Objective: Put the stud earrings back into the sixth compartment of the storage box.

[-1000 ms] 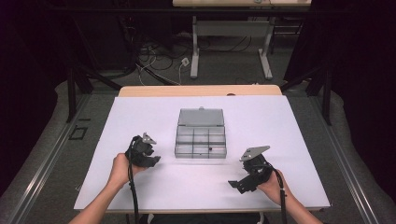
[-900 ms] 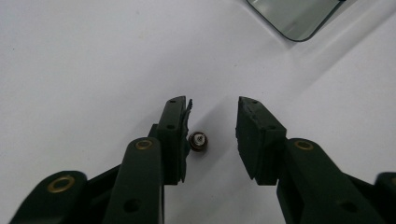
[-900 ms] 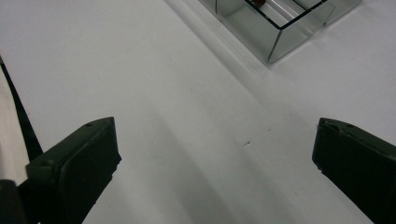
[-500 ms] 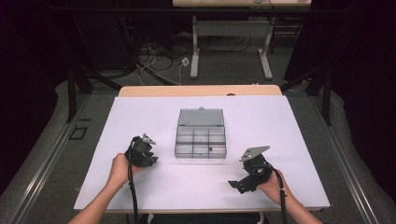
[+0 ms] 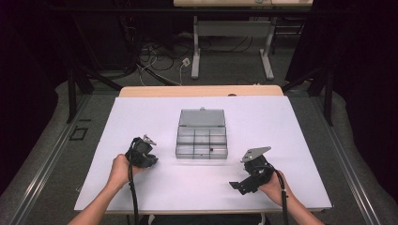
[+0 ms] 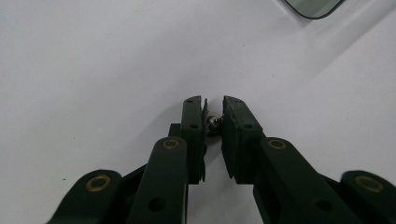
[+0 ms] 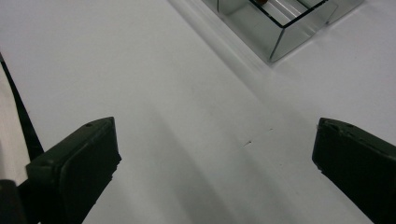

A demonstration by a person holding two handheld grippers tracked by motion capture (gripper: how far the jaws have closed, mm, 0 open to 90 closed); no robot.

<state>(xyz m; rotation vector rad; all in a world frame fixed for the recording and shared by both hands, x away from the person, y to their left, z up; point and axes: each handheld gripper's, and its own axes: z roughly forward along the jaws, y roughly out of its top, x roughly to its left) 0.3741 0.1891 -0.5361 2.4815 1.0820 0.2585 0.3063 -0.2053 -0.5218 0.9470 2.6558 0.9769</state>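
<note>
A clear plastic compartment box (image 5: 202,142) stands in the middle of the white table (image 5: 155,117), its lid (image 5: 202,117) laid open behind it. My left gripper (image 5: 150,159) is to the left of the box with its tips down at the table. In the left gripper view its jaws (image 6: 214,105) have just been closing and now pinch a small shiny metal piece (image 6: 214,122) between the pads. My right gripper (image 5: 240,184) rests near the front right of the table. Its jaws (image 7: 215,144) stand wide apart over bare tabletop, with nothing between them.
A corner of the box (image 7: 275,32) is in the right gripper view, ahead and to the right. The lid's rounded corner (image 6: 317,7) is at the top of the left gripper view. A wooden strip (image 5: 202,91) borders the table's far edge; floor cables (image 5: 164,61) lie beyond.
The left gripper's jaws have drawn together. Both hands stay where they were, and the box has not moved.
</note>
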